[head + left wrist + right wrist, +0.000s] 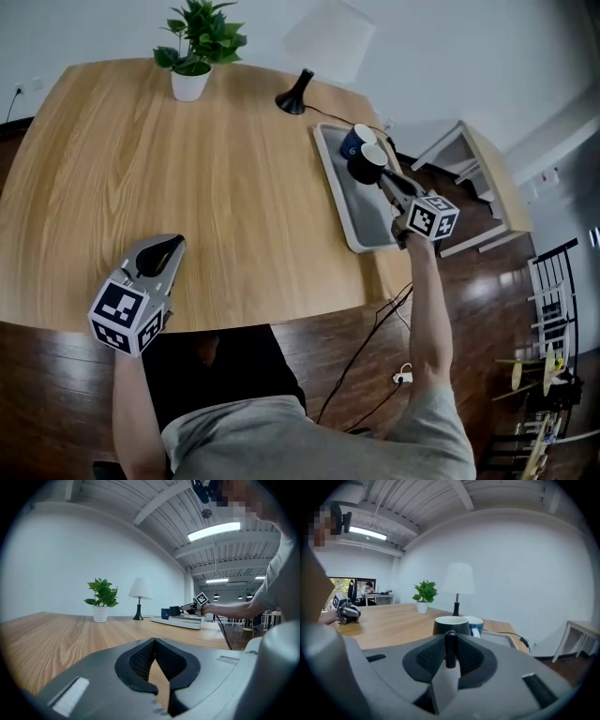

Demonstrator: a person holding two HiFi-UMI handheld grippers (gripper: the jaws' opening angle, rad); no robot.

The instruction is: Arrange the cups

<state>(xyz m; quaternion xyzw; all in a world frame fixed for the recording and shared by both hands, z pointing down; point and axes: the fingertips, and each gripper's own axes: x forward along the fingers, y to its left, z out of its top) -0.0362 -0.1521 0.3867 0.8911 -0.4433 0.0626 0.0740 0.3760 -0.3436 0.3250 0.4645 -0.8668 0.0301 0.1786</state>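
**A:** First entry, the right gripper (450, 645). How do the jaws stand?

**B:** Closed down narrow on the handle (450, 651) of the black cup (451, 623). The handle stands upright between the pads. The cup's body lies straight ahead of the jaws, mouth up.

**A:** Where is the cup, then?

**B:** Over the far end of the grey tray (345, 211), which lies at the right side of the table (187, 178) with its long side running near to far. I can't tell whether the cup rests on the tray or hangs just above it.

**A:** What is next to it?

**B:** A blue cup (354, 141), also upright, just beyond the black one at the tray's far end. They are touching or very nearly so; I can't say which.

**A:** And the left gripper (154, 641)?

**B:** Jaws together at the tips with nothing in them, only table wood showing through the gap behind. It sits at the near left edge of the table, well apart from the tray.

**A:** Which hand does the next move fall to?

**B:** I'd say the right; it is on the tray and has the cup. Setting it down turns on that blue cup, since there is little room on the far side and the free tray lies nearer.

**A:** Anything else on the table?

**B:** A potted plant (192, 56) and a black lamp (296, 94) at the far edge, clear of all this.
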